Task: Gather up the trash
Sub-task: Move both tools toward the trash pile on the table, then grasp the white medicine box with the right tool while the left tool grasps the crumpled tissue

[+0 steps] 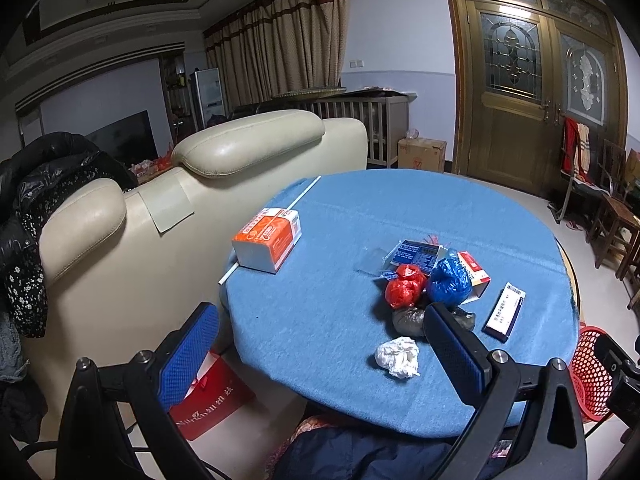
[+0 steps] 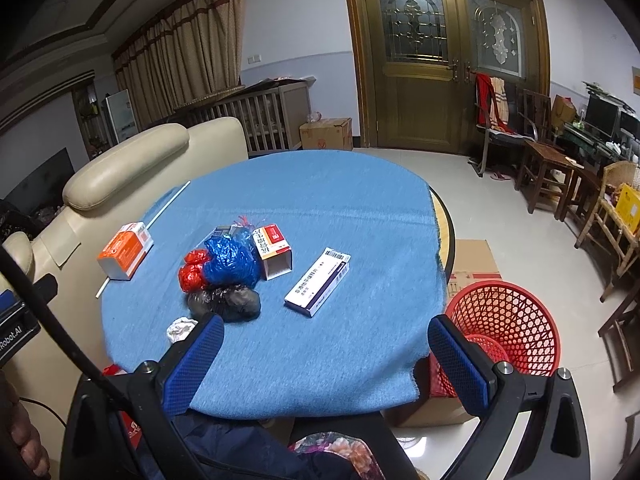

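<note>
**Technician:** Round table with blue felt cloth (image 2: 320,208) fills the middle of both views, with a cream leather sofa (image 1: 168,216) at frame left. State of the tools?

**Operator:** Left gripper (image 1: 316,346) has its jaws spread wide and holds nothing. Right gripper (image 2: 326,356) is likewise wide open and empty. Both sit at the lower edge of the frame, short of the rubbish.

**Technician:** Step in hand?

**Operator:** My judgement: the approach before a first pick. Nothing is grasped yet, and I see no litter in the bin.

**Technician:** Nearest item to the jaws?

**Operator:** In the left wrist view, the crumpled white tissue wad (image 1: 397,357) lies between the two blue pads, nearer the right-hand one and apart from it. Beyond it sit a dark grey knotted bag (image 1: 410,320), a red knotted bag (image 1: 404,286) and a blue knotted bag (image 1: 450,278), bunched touching. In the right wrist view, the white-and-blue flat carton (image 2: 318,282) lies centre frame.

**Technician:** Next move?

**Operator:** Probably advance, straddle one item, close, then carry it to the red mesh plastic basket (image 2: 504,320) at lower right, beside the table.
</note>
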A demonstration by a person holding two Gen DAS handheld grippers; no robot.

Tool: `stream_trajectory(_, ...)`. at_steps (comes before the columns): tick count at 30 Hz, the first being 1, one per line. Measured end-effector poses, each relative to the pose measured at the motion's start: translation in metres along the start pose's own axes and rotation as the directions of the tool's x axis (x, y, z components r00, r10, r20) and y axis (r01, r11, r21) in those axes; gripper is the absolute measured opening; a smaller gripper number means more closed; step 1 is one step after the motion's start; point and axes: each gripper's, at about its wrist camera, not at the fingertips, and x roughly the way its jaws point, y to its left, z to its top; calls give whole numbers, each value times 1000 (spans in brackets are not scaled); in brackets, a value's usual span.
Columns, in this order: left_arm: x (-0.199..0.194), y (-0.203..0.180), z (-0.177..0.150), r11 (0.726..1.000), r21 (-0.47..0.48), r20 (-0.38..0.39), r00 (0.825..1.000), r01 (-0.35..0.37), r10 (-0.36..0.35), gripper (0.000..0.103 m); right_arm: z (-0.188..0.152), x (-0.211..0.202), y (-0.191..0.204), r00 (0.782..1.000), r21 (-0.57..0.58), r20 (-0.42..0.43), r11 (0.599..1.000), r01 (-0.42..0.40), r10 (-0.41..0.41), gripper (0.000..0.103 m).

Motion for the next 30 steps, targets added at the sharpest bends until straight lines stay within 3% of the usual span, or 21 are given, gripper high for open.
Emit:
stream_trajectory(15,12,3,-3,998,31,-41,998,-53,55,102,-1,12,3,999,10,-38,1000,-3,4,103)
stream_trajectory(16,13,4,-3,992,70,-53,992,-109,113,102,-1,13,3,999,11,-41,1000,-3,4,103)
stream_trajectory(30,47,10,-10,989,85,-127,983,-123,134,102,8,53,-6,994,41,-104,999,17,-12,103)
